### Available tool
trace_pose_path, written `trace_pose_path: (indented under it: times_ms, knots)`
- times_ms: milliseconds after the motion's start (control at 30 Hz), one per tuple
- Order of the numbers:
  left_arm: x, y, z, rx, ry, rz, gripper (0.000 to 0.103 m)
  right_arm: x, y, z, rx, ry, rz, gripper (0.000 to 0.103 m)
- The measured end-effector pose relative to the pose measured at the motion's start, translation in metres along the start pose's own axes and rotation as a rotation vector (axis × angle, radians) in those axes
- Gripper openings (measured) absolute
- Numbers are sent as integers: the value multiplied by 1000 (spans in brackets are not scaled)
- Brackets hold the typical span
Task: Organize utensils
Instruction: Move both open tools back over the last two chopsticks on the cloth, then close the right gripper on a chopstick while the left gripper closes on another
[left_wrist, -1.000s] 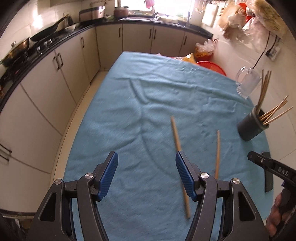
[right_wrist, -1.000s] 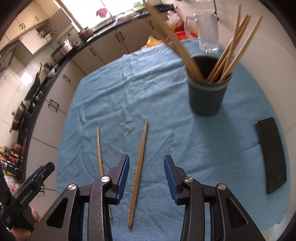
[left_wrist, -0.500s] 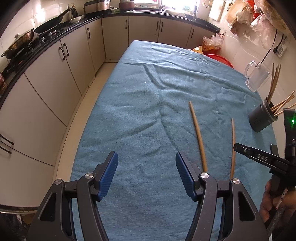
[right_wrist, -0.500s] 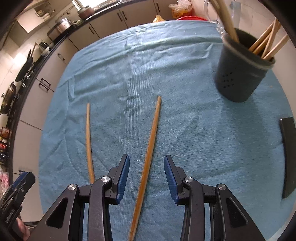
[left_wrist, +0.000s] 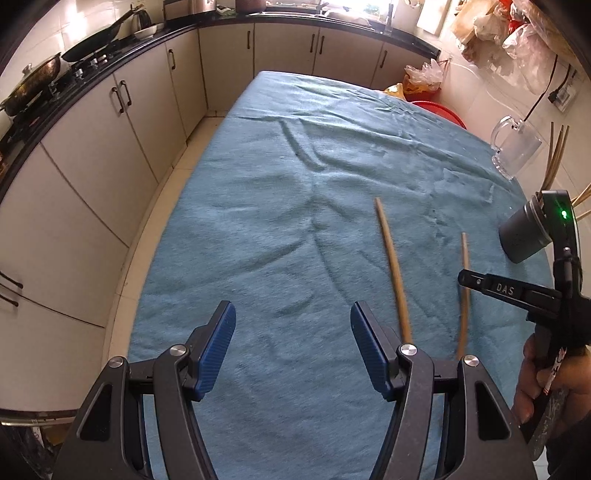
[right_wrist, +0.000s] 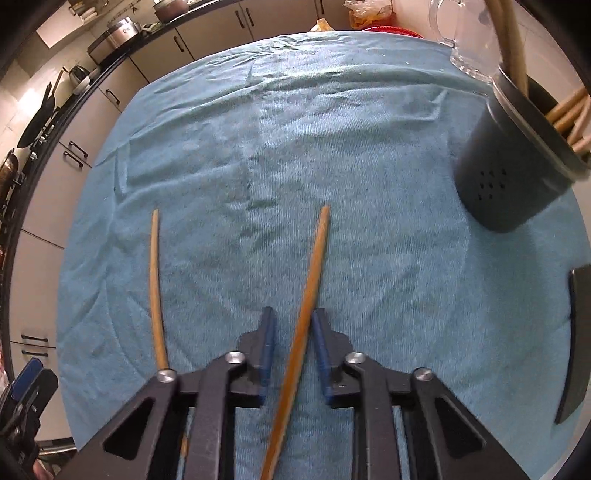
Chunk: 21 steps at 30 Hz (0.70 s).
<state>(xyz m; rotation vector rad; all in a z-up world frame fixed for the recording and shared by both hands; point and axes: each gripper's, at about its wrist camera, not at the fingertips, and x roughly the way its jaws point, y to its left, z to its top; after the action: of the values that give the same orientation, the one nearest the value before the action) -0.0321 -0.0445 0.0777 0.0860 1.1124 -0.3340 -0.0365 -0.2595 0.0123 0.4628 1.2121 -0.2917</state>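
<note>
Right gripper (right_wrist: 293, 347) fingers now far narrower around the chopstick (right_wrist: 310, 280)

I can read only one text: the white letters "DAS" on the black finger of my right gripper (left_wrist: 506, 290), as my left wrist camera shows it. Beside it, a green light (left_wrist: 563, 213) shines on the black housing, but it carries no letters. In my right wrist camera I find nothing that can be read.
</note>
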Motion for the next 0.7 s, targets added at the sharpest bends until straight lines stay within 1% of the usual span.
trace_pose_path:
  times_ms: [33,167,333,467,500,533,600,633,700]
  knots:
    - [2,-4,2,4,3,-5,64,1,-1,3,4,6,9,10]
    - [15,-25,12,31,26,-36,63,2,-9,11,13,24,47,7]
    - [41,-56,24,64,64,-58,63,-14,-20,6,-7,-16,58,7]
    - [63,-79,30,94,81,-39,63,-29,-30,1,-20,-42,53,7]
    - [69,-85,31,101,77,-21,59,-32,-33,0,-21,-48,53,7]
    - [72,-87,31,102,74,-16,52,-36,-36,-2,-23,-57,52,7]
    - [83,-94,30,105,90,-5,47,-43,-42,-5,-27,-74,51,7]
    - [87,-96,30,105,92,1,42,-45,-44,-6,-28,-78,49,7]
    - [91,-102,29,121,56,41,42,-46,-48,-5,-25,-83,46,7]
